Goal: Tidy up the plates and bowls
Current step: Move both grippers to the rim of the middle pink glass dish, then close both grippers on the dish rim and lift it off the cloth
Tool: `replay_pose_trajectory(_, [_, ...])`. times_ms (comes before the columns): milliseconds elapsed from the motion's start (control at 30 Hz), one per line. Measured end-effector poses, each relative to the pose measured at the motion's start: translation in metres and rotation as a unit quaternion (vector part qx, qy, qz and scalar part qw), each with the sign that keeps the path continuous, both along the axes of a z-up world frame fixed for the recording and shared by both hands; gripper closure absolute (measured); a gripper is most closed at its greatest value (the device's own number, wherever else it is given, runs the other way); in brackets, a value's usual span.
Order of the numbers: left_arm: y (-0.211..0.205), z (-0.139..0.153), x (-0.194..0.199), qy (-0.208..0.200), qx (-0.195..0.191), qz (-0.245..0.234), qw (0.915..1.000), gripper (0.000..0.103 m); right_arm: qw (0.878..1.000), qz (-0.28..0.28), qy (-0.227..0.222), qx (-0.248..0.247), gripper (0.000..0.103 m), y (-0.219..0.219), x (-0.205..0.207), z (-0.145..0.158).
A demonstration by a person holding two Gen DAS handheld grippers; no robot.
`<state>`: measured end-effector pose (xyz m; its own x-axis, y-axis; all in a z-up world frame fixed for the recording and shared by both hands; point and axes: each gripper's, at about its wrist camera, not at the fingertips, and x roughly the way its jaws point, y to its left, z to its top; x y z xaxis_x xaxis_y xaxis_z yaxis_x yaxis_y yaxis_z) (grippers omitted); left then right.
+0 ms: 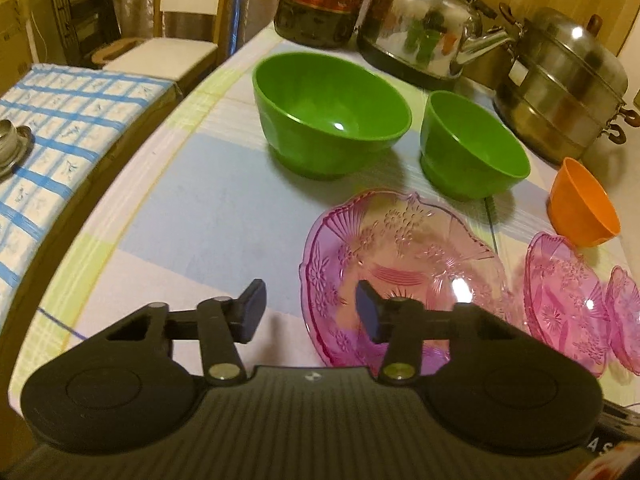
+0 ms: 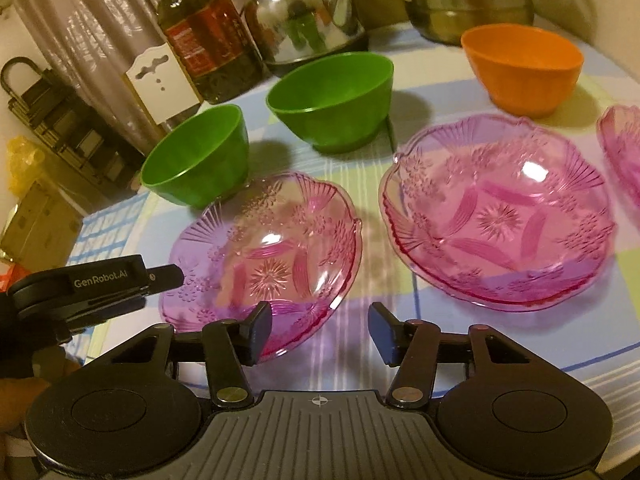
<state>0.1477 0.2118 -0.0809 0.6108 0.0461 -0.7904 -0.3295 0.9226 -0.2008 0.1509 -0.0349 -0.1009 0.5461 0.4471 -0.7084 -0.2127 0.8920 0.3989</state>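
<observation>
Three pink glass plates lie in a row on the tablecloth. My left gripper [image 1: 310, 314] is open, and the left rim of the nearest pink plate [image 1: 404, 264] stands between its fingers without either pad pressing it. In the right wrist view that same plate [image 2: 264, 256] lies beside a second pink plate [image 2: 500, 216], with a third [image 2: 624, 148] at the right edge. My right gripper [image 2: 320, 334] is open over bare cloth, its left finger [image 2: 258, 332] overlapping the first plate's near rim. Behind stand two green bowls [image 2: 196, 156] [image 2: 332, 96] and an orange bowl [image 2: 520, 68].
A dark oil bottle [image 2: 200, 36], a steel kettle [image 2: 308, 20] and a steel steamer pot [image 1: 568, 84] line the back of the table. The table's left edge [image 1: 120, 208] drops to a chair [image 1: 160, 56] and a blue-checked surface [image 1: 60, 120].
</observation>
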Motion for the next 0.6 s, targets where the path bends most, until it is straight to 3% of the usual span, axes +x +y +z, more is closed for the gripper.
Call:
replay_pose_trajectory(67, [0.002, -0.004, 0.002, 0.001, -0.005, 0.002, 1.0, 0.07, 1.0, -0.002, 0.007, 0.004, 0.056, 0.002, 0.004, -0.006])
replay_pose_trajectory(300, [0.005, -0.013, 0.004, 0.014, -0.015, 0.005, 0.9998, 0.079, 1.0, -0.012, 0.018, 0.002, 0.065, 0.006, 0.013, -0.019])
replay_pose_trajectory(467, [0.004, -0.016, 0.004, 0.018, -0.037, 0.006, 0.9991, 0.092, 1.0, -0.015, 0.02, -0.006, 0.077, 0.008, 0.017, -0.024])
replay_pose_trajectory(600, [-0.002, -0.015, 0.0, 0.022, -0.035, 0.012, 0.9991, 0.092, 1.0, -0.012, 0.01, -0.017, 0.085, 0.013, 0.017, -0.022])
